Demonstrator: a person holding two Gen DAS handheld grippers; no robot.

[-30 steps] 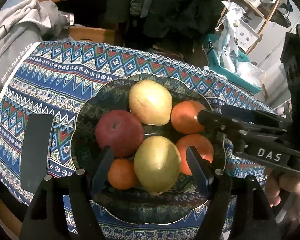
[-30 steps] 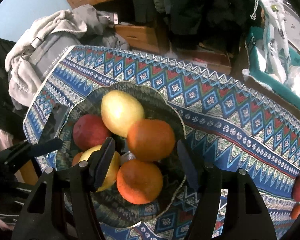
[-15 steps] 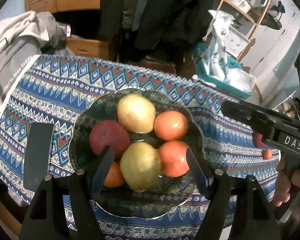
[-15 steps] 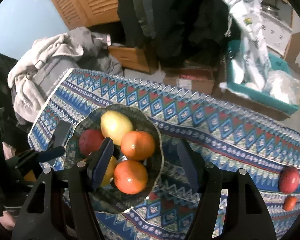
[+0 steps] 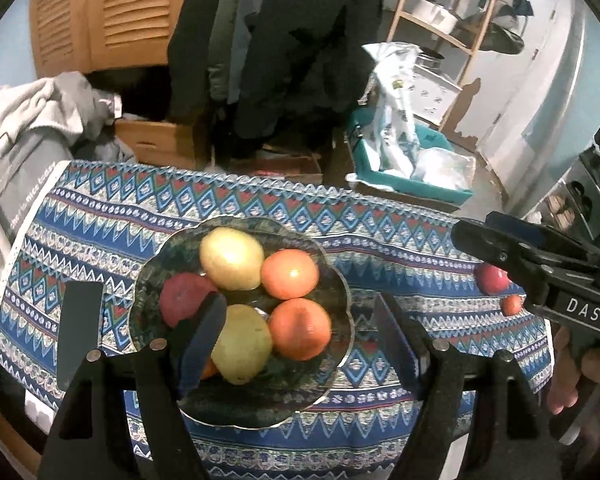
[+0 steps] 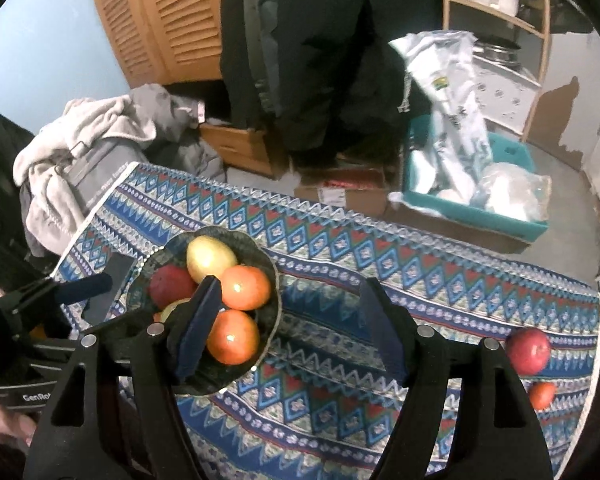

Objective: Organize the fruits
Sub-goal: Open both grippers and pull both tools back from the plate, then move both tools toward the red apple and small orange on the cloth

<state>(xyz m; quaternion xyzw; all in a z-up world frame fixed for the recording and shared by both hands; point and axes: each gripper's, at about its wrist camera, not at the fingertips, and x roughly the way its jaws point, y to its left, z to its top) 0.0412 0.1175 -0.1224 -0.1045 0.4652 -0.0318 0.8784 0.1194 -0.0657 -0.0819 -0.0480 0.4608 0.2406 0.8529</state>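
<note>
Grippers (image 5: 296, 332) (image 6: 288, 320) both higher above the fruit bowl (image 5: 332, 376) than before, jaws spread, empty.

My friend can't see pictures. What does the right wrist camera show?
The open right gripper hangs over a patterned tablecloth, holding nothing. At left a dark bowl holds oranges, yellow fruits and a red apple. Another red apple and a small orange lie at the cloth's right edge.

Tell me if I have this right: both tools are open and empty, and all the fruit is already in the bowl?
Not all. The right wrist view shows a red apple and a small orange lying on the tablecloth, away from the bowl. Both tools are indeed open and empty.
</note>
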